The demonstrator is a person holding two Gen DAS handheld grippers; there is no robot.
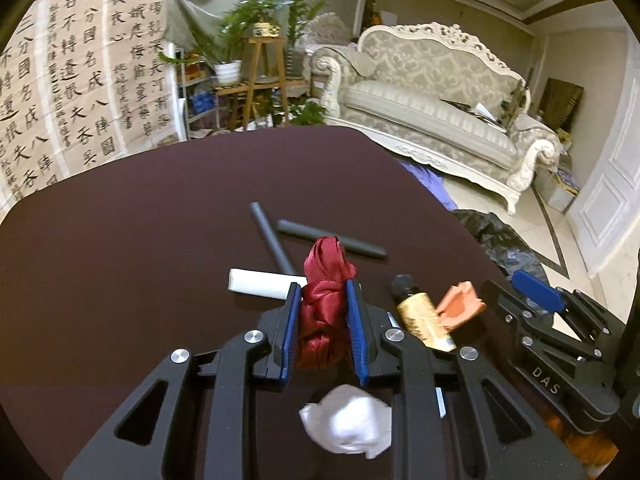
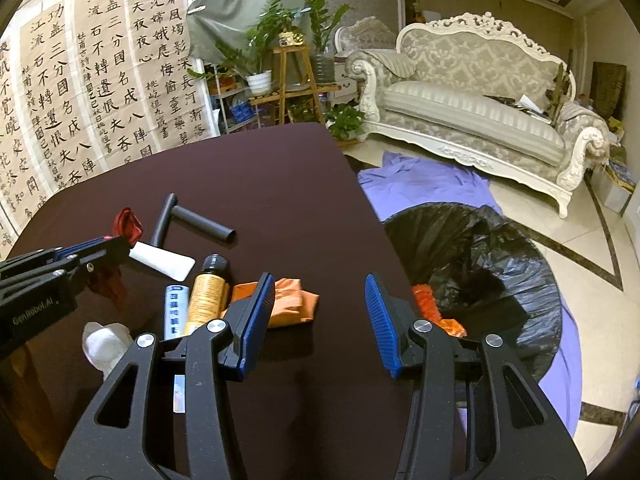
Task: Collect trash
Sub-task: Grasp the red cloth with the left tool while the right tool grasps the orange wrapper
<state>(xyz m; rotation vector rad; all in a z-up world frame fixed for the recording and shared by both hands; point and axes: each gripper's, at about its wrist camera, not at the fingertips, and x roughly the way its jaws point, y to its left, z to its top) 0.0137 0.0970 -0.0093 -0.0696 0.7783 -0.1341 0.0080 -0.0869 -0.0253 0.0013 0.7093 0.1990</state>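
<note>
Jaws of the left gripper (image 1: pixel 323 304) pinched a soft, slippery red ribbon (image 1: pixel 325 280) around its bunched middle above the bench (image 1: pixel 120 240), while the right gripper (image 2: pixel 320 312) hovered spread and empty near the bin (image 2: pixel 480 264).

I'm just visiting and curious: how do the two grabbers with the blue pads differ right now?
The left gripper is closed on a red satin ribbon; the right gripper holds nothing. The left gripper's blue pads squeeze the ribbon from both sides, while the right gripper's stand wide apart over the bare dark table. Both have black frames with ribbed blue pads and point down toward the table.
</note>
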